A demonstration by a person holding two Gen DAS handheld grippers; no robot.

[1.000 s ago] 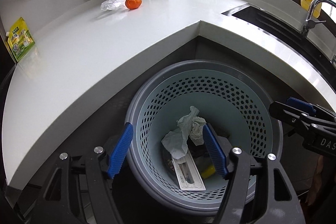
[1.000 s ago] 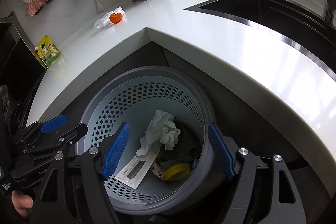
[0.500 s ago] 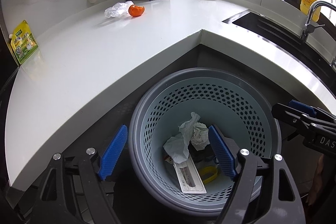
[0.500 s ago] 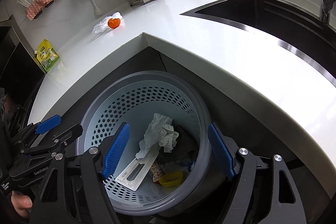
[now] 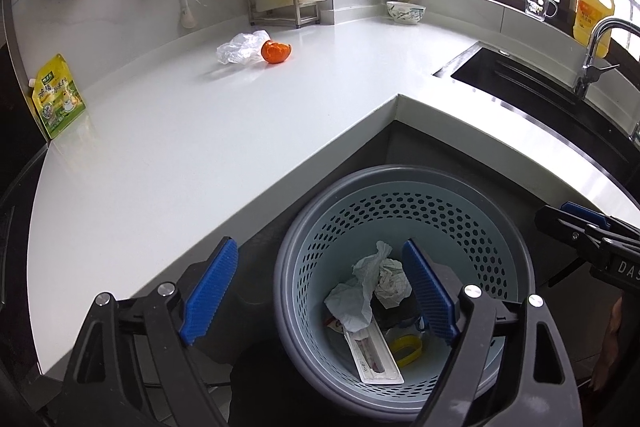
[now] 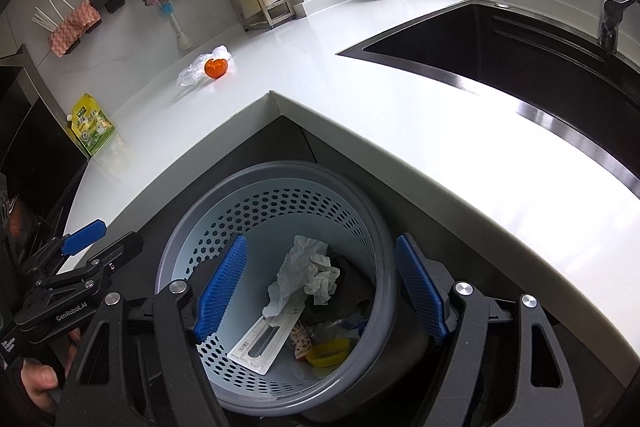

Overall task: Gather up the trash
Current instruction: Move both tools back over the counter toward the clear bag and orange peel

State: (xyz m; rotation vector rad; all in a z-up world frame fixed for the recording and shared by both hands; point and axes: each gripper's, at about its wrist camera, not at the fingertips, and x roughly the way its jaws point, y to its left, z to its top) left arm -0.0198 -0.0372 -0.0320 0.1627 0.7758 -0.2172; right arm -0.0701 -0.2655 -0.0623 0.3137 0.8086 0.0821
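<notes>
A grey-blue perforated trash basket (image 5: 508, 251) (image 6: 264, 187) stands on the floor in the counter's corner. It holds crumpled tissue (image 5: 376, 275) (image 6: 308, 267), a flat white package (image 5: 374, 353) (image 6: 260, 343) and a yellow piece (image 5: 406, 347). On the white counter (image 5: 200, 131) lie a crumpled clear plastic bag (image 5: 240, 47) (image 6: 192, 69) and an orange peel (image 5: 275, 51) (image 6: 216, 67). My left gripper (image 5: 320, 293) is open and empty above the basket's left rim. My right gripper (image 6: 320, 291) is open and empty above the basket.
A green-yellow pouch (image 5: 56, 97) leans at the counter's left end. A metal rack (image 5: 280, 1) and a bowl (image 5: 406, 13) stand at the back. The black sink (image 6: 500, 43) and tap (image 5: 592, 55) are on the right. A yellow bottle (image 5: 592, 11) stands on the sill.
Both grippers have risen and drawn back from the basket, so more of the counter and back wall shows. Both stay open and empty.
</notes>
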